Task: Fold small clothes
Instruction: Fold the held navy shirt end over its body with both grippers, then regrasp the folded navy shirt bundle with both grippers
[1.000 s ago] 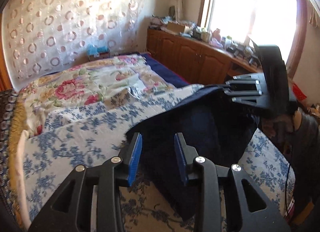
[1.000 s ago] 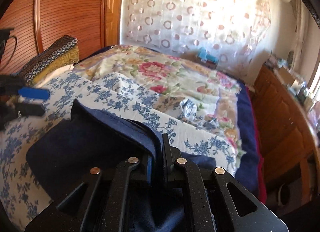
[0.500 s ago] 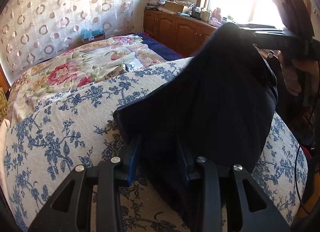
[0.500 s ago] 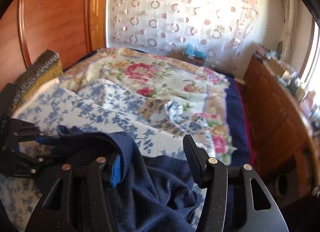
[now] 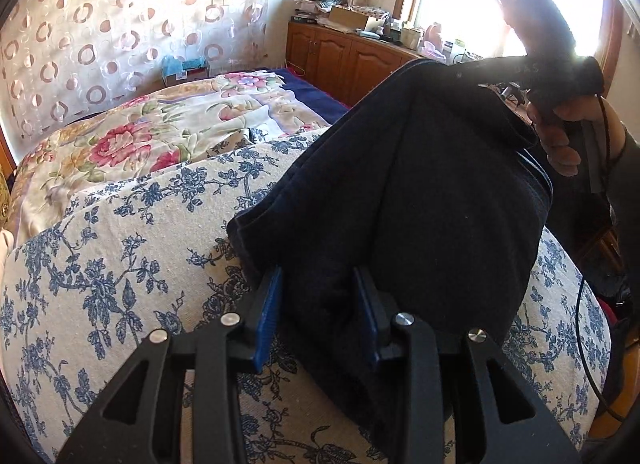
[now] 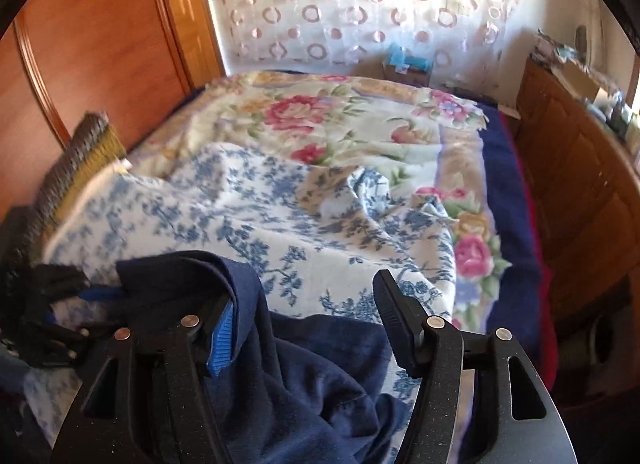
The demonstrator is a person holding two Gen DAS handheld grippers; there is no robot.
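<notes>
Navy garment (image 5: pixel 420 199) bunched between parted left gripper (image 5: pixel 318 312) fingers, unclamped; draped across spread right gripper (image 6: pixel 304 316), stretching rightward.

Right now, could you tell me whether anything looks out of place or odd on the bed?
The navy garment is not flat: a fold is draped over one finger of the open right gripper, bunched beneath. The blue-flowered sheet is rumpled too.
</notes>
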